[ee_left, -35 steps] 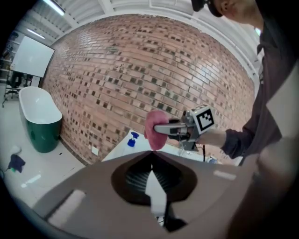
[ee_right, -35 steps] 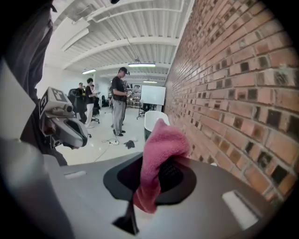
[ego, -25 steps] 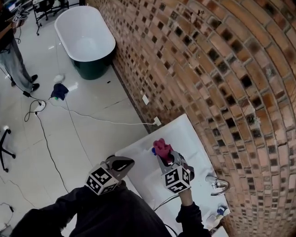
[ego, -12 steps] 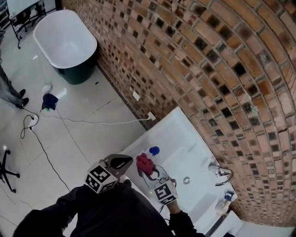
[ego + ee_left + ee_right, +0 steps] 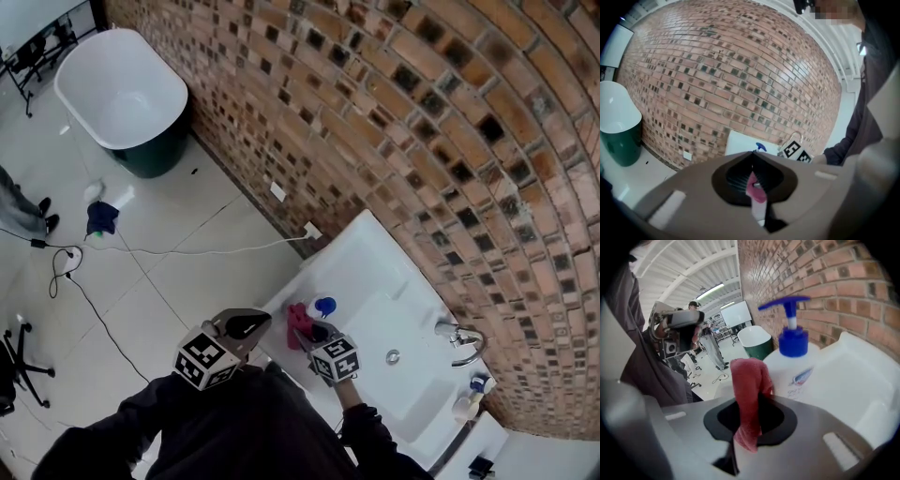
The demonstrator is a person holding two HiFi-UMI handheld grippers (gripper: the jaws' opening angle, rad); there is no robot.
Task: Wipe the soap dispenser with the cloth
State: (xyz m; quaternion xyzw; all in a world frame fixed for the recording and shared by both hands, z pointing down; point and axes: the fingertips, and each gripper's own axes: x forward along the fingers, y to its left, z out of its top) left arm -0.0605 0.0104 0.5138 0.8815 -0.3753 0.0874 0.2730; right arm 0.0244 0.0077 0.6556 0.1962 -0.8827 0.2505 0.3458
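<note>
Right gripper [image 5: 749, 420] clamping red cloth [image 5: 746, 390]; cloth sticking up between jaws. Soap dispenser [image 5: 790, 371], white with blue pump, standing upright on washbasin [image 5: 375, 272] at its left end. Cloth sitting just beside dispenser, over same end of washbasin; contact not determinable. Left gripper [image 5: 258, 323] hovering off washbasin's left edge, jaws together, gripping nothing.

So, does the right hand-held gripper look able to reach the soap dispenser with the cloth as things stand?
Probably yes. The right hand-held gripper is shut on the red cloth, and the soap dispenser stands just beyond it, with nothing between them.
</note>
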